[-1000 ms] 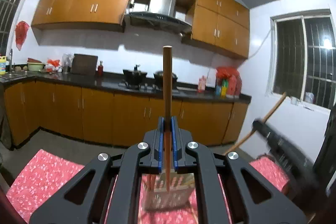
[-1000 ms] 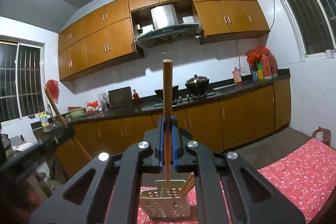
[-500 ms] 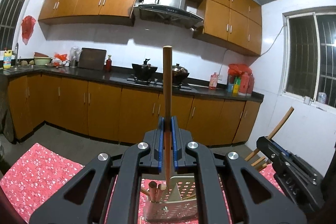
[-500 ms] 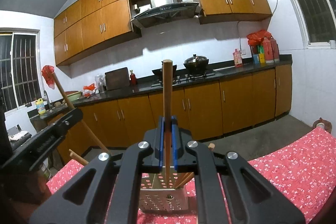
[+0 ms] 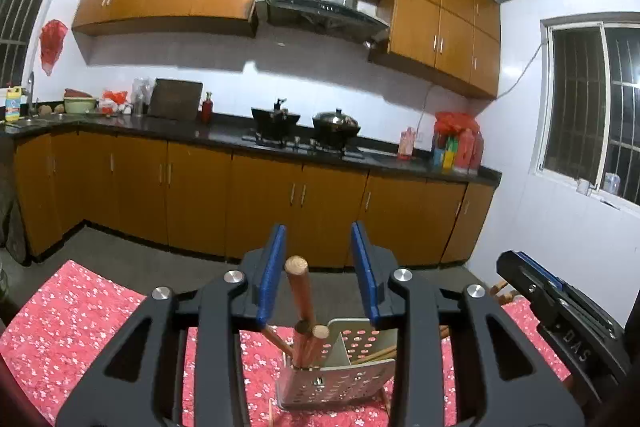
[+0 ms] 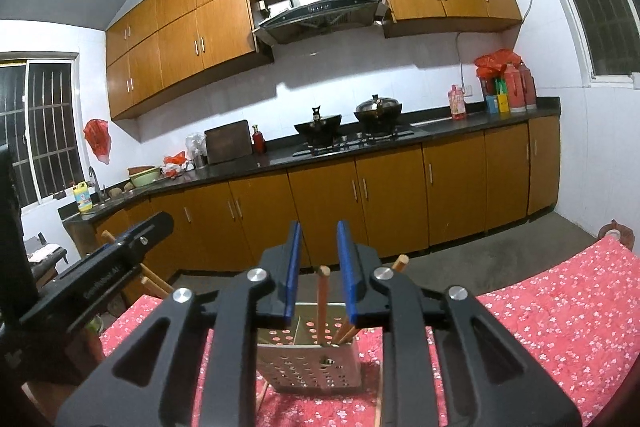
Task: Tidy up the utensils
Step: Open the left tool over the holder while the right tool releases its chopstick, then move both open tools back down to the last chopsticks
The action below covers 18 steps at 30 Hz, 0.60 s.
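A perforated metal utensil holder (image 5: 340, 379) (image 6: 308, 363) stands on the red flowered cloth (image 5: 60, 327). My left gripper (image 5: 318, 277) hangs just above it, jaws opening. A wooden handle (image 5: 298, 289) leans between the blue pads, touching neither, its lower end in the holder's left compartment beside two shorter wooden ends. My right gripper (image 6: 319, 267) is opening too. A thin wooden stick (image 6: 321, 301) stands free between its pads, down in the holder's right compartment with other sticks. Each gripper shows at the edge of the other's view: the right one (image 5: 560, 315) and the left one (image 6: 112, 275).
The cloth-covered table (image 6: 560, 307) ends just beyond the holder, with grey floor behind it. Orange cabinets and a dark counter (image 5: 280, 143) with pots run along the far wall. Thin wooden sticks (image 6: 262, 393) lie on the cloth by the holder's foot.
Both grippers came down over the holder and their jaws parted. The two upright wooden sticks they pinched have slipped down into the holder; the left one now leans.
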{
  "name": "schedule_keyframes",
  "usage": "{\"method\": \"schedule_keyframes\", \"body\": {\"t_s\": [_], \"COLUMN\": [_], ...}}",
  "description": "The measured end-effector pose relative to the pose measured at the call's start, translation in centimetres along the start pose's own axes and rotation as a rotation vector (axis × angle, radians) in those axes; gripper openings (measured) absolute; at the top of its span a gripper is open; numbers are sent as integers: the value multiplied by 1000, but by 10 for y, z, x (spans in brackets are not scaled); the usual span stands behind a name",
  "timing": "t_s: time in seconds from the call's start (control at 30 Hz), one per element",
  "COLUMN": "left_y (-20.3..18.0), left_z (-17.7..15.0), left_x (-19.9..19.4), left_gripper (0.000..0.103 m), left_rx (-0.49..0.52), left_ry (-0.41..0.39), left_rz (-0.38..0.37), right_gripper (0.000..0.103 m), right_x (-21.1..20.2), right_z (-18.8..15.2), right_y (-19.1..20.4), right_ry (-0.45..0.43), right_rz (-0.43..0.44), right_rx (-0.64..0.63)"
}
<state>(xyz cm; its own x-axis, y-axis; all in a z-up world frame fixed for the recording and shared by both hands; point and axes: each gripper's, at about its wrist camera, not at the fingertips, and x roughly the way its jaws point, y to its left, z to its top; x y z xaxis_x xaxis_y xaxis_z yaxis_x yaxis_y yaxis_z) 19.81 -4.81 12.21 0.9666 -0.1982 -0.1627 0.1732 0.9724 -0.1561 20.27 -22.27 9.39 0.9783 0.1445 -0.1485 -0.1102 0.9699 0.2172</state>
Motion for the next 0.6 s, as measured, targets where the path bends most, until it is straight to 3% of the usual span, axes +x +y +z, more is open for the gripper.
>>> {"method": "schedule_keyframes", "body": {"t_s": [0.2,0.33,0.43,0.5,0.6], "left_y": [11,28,38,47,61], "left_z": [10,0,-18,-40,-82], "left_x": [-29,-62,-70,-68,-54], "left_gripper": [34,34,34,34,34], "left_rx": [-30,-40,-21,-8,-22], "left_ry": [-32,-31,25,95,255], "left_rz": [-12,-3,32,71,87], "right_gripper": [20,26,27,27,27], "right_x": [-38,-58,-58,-50,-39], "right_z": [1,-19,-49,-78,-118], "right_y": [-9,-27,-46,-61,-72], "right_ry": [-38,-1,96,210,351], "right_rz": [-11,-64,-117,-144,-161], "right_rx": [-1,6,19,34,58]}}
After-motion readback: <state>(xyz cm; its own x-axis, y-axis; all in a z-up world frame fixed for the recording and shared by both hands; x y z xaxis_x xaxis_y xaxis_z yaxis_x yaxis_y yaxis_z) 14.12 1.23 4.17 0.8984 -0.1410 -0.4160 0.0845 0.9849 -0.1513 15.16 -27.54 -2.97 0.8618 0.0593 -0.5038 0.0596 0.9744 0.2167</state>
